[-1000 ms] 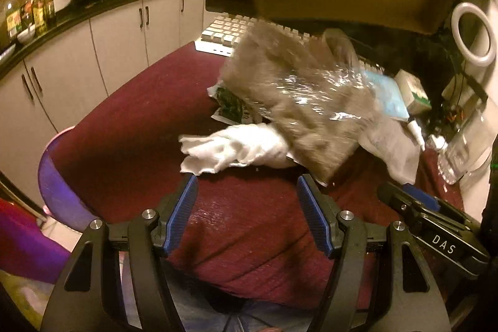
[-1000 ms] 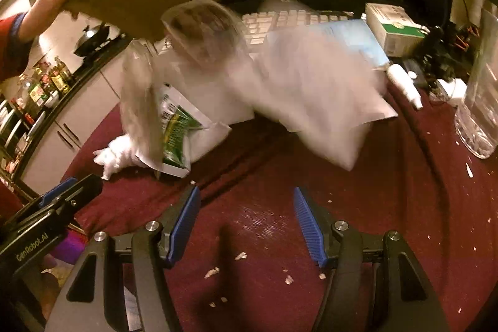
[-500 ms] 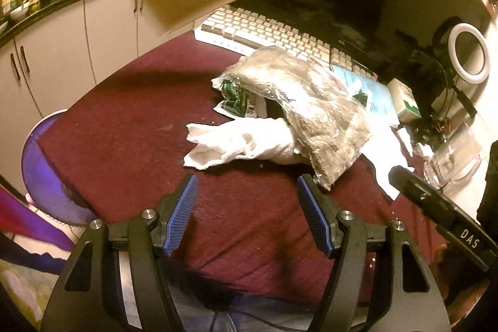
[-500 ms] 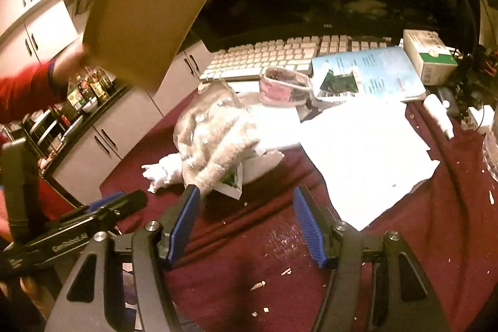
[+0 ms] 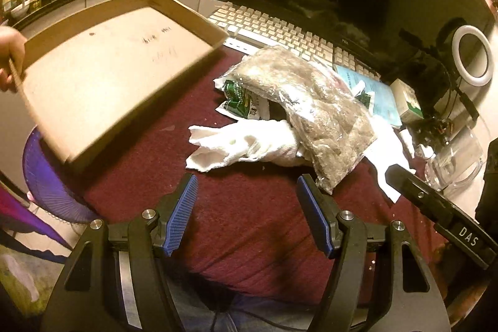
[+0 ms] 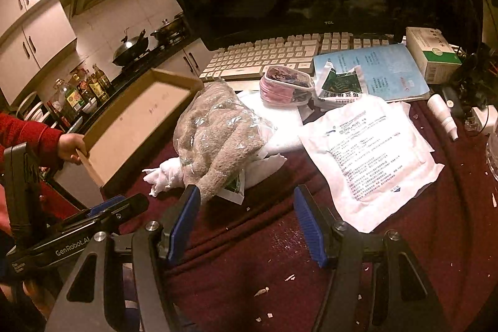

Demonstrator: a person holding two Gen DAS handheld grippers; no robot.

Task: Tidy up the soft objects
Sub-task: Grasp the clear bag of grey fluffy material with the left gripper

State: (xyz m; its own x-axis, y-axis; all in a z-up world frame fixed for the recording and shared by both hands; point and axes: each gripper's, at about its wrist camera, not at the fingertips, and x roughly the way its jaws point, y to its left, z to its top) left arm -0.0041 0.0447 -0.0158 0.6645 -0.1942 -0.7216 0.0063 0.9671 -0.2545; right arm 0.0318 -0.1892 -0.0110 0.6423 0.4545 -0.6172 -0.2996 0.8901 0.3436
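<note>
While the soft things lie in a heap at the middle of the frame, nothing looks sorted yet, so I judge the task barely begun. Left tongs [image 5: 246,207] stand wide and hold nothing; right tongs [image 6: 246,223] stand wide too, just short of the pile. A bagged grey towel [image 6: 218,126] rests over a white cloth [image 6: 165,176] and a green printed packet [image 5: 242,101], all on the maroon surface [image 6: 420,254]. Lower right of that pile lies a flat white pouch [image 6: 370,151], with a small pink-edged pouch [image 6: 284,86] near the keyboard [image 6: 264,55]. At the left of the frame a hand [image 6: 73,147] holds a cardboard tray [image 5: 102,77] tilted, and it shows empty. Everything is left to be placed, likely into it.
</note>
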